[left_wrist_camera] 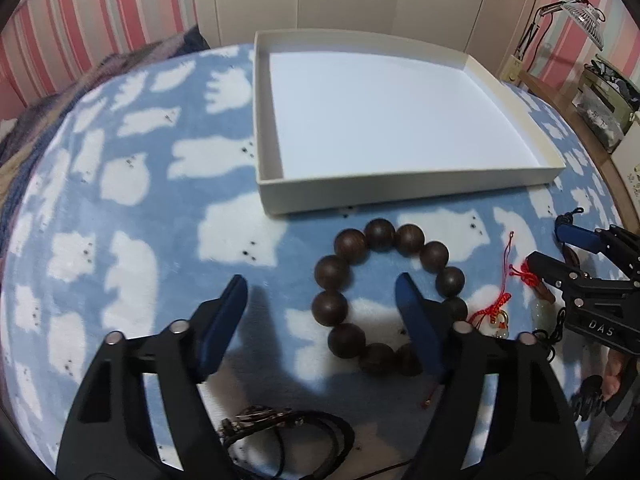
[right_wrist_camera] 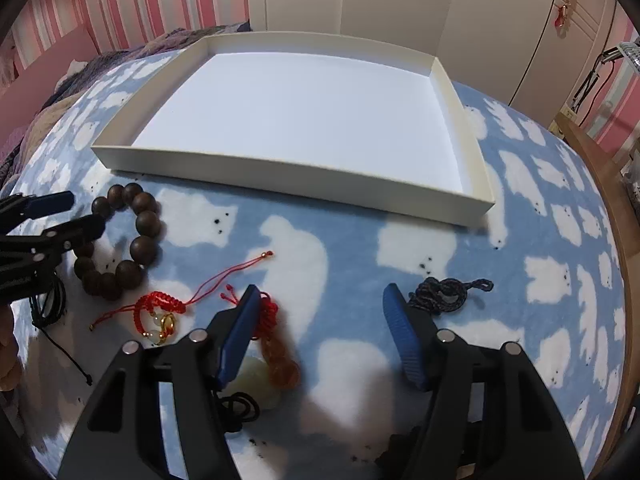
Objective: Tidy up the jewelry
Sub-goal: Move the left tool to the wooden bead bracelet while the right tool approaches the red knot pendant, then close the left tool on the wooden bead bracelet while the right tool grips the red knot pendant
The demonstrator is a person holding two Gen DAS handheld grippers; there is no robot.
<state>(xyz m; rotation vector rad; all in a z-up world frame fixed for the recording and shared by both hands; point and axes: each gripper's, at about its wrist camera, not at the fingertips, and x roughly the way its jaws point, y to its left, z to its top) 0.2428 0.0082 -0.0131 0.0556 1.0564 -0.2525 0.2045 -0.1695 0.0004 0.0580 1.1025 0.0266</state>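
Blue fleece blanket (left_wrist_camera: 120, 216) with white bear shapes covers the surface. White shallow box (left_wrist_camera: 400, 196) sits on it at the far side, open top, nothing inside.

Left gripper (left_wrist_camera: 322, 292): jaws apart, nothing pinched. Its right finger stands inside the ring of the dark wooden bead bracelet (left_wrist_camera: 348, 240), left finger outside on bare blanket, so the bracelet's left arc lies between the fingers; pads not pressing on it. Bracelet lies flat just in front of the box's near wall.

Right gripper (right_wrist_camera: 320, 304): jaws apart, released, not clamped on anything. Left finger sits just over an amber bead strand with red knotted cord (right_wrist_camera: 280, 364), blurred; contact cannot tell. Pale jade-like pendant (right_wrist_camera: 260, 376) partly hidden under that finger. Between the fingers mostly bare blanket.

Red cord bracelet with gold and pale charm (right_wrist_camera: 160, 320) lies left of the right gripper, between it and the wooden bracelet. Dark braided cord knot (right_wrist_camera: 444, 296) lies just right of the right gripper's right finger. Black cord piece with metal part (left_wrist_camera: 288, 428) lies near the bottom of the left wrist view.

Pink striped wall, white wardrobe doors behind.
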